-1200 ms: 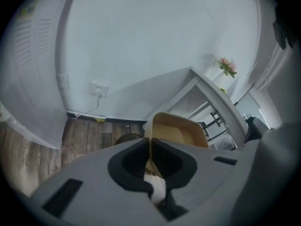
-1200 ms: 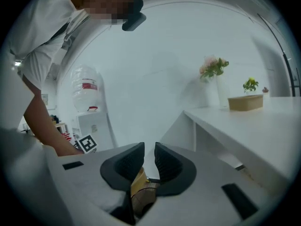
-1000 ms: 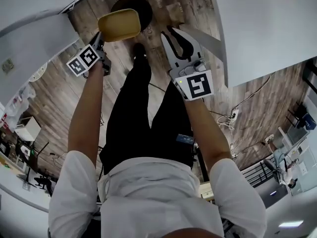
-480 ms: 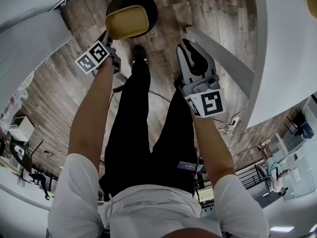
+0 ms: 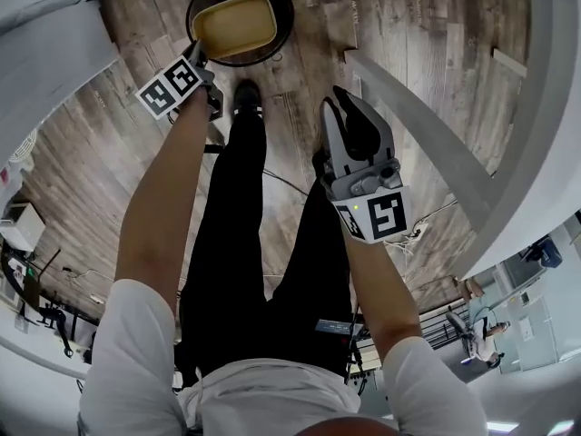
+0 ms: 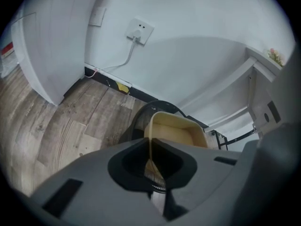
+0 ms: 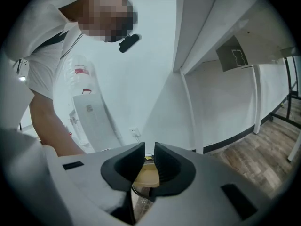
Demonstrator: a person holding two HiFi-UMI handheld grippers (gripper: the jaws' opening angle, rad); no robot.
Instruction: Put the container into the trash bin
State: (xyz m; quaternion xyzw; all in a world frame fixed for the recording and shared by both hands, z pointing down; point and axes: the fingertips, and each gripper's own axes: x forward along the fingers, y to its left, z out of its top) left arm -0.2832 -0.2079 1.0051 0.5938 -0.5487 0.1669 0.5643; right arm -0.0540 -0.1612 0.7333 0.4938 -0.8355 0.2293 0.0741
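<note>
Nearest the head camera, right gripper (image 5: pixel 350 107): smooth grey shell, black jaws closing, nothing between them. Further out, left gripper (image 5: pixel 198 54) clamped on the thin wall of a tan rounded-rectangle container (image 5: pixel 236 24), over, possibly just inside, the round black trash bin (image 5: pixel 286 12) on wood-plank floor (image 5: pixel 109 153).

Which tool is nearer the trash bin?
Left. The left tool grips the container by its rim, right above the trash bin. The right tool hangs off to the side over the floor, jaws closing with nothing between them.
</note>
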